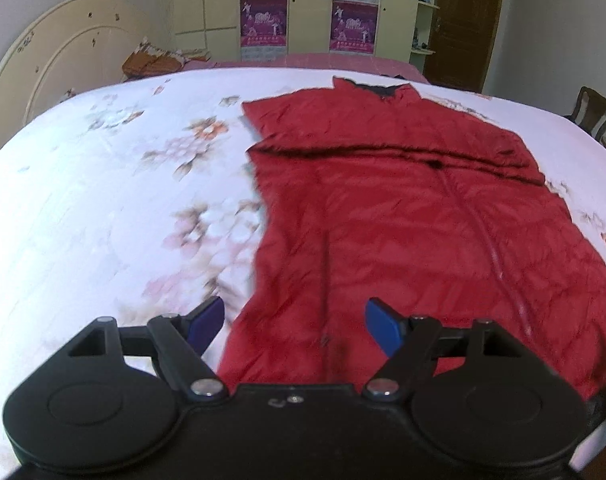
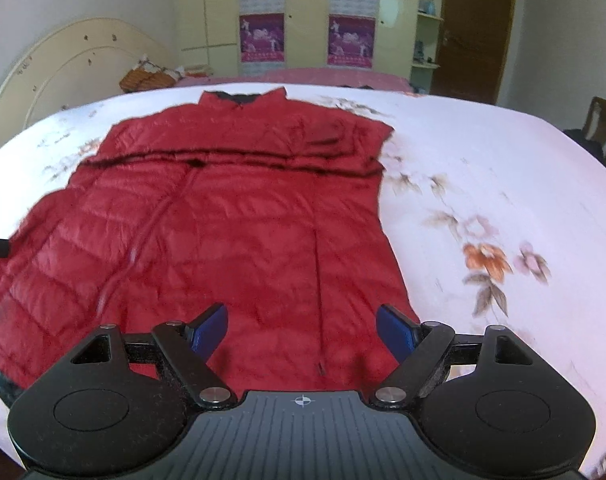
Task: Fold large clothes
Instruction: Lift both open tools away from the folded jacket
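Left gripper: I have the left gripper [image 1: 295,330] tilted down toward the bed, jaws spread wide with nothing between them; its blue pads [image 1: 209,324] hang above the near hem, the left pad over the sheet just beside the garment's left edge, the right pad over red fabric.
Right gripper: my right gripper [image 2: 303,334] points down at a like slant, jaws also spread and empty; both pads sit over the lower right part of the garment, above the hem.
Red jacket: the red jacket [image 1: 403,220] lies flat on the bed, collar at the far end, hem nearest me, zip line running lengthwise; both sleeves look folded across the chest, making a dark crosswise crease.
Floral sheet: the white floral sheet [image 1: 103,200] covers the bed under the jacket, bare to its left and right.
Headboard: a cream headboard [image 1: 63,60] stands at far left.
Wardrobe: a pale wardrobe [image 1: 307,8] with purple posters [image 1: 263,20] faces me beyond the bed.
Door: a brown door [image 1: 463,20] to the right.
Chair: a wooden chair [image 1: 591,112] at far right.
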Available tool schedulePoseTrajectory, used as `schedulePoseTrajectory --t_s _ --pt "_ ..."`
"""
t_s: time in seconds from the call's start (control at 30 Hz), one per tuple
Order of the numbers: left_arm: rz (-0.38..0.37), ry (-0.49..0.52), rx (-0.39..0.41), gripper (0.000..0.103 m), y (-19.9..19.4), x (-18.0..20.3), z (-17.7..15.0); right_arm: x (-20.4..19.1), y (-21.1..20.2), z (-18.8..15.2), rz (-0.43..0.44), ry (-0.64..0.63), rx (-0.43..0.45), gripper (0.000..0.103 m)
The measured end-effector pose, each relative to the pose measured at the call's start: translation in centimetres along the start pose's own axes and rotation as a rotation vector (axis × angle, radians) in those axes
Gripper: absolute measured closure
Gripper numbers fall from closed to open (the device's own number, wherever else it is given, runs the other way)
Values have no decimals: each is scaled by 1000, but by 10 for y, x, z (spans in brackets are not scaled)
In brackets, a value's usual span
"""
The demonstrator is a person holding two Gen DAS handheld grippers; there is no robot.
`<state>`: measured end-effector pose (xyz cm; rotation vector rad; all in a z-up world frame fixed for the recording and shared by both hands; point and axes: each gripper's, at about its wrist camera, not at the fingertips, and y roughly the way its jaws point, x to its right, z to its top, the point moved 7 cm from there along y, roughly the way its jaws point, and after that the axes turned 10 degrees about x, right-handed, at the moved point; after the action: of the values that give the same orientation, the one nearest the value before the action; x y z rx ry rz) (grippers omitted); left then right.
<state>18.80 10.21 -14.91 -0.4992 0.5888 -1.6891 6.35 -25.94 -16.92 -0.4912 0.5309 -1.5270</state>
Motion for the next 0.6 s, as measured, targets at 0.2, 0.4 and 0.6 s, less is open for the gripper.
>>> schedulePoseTrajectory --t_s 0.2,0.4,0.6 --pt "-7 -6 -36 26 -14 -19 -25 20 -10 -22 -61 6 -34 23" --pt "4 -33 -72 26 -16 -32 -46 53 -13 -39 -140 26 -64 23" --pt "-41 -85 -104 40 -10 -34 -63 71 -15 -57 -142 96 -97 23"
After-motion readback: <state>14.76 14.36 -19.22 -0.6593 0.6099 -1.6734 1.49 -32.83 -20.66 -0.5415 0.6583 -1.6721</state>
